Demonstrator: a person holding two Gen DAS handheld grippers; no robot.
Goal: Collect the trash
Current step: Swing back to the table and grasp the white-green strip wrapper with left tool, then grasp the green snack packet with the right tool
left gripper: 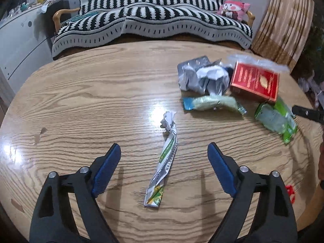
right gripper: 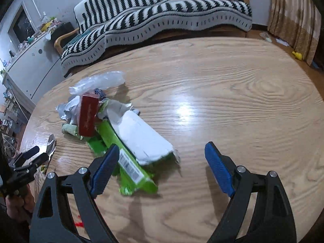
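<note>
On the round wooden table (left gripper: 81,105) lies a long twisted white-and-green wrapper (left gripper: 164,162), straight between the spread fingers of my left gripper (left gripper: 164,151), which is open and touches nothing. Farther right sits a heap of trash: crumpled grey-white paper (left gripper: 202,77), a red box (left gripper: 255,81), a pale green packet (left gripper: 214,103) and a green plastic wrapper (left gripper: 277,119). In the right wrist view the green-and-white wrapper (right gripper: 137,141) lies beside the left finger of my right gripper (right gripper: 162,154), which is open and empty. The red box (right gripper: 88,115) stands behind it.
A sofa with a black-and-white striped blanket (left gripper: 151,20) stands beyond the table, with a pink plush toy (left gripper: 235,9) on it. A white cabinet (left gripper: 18,46) is at the left, a curtain (left gripper: 283,26) at the right. My left gripper (right gripper: 30,162) shows at the right wrist view's left edge.
</note>
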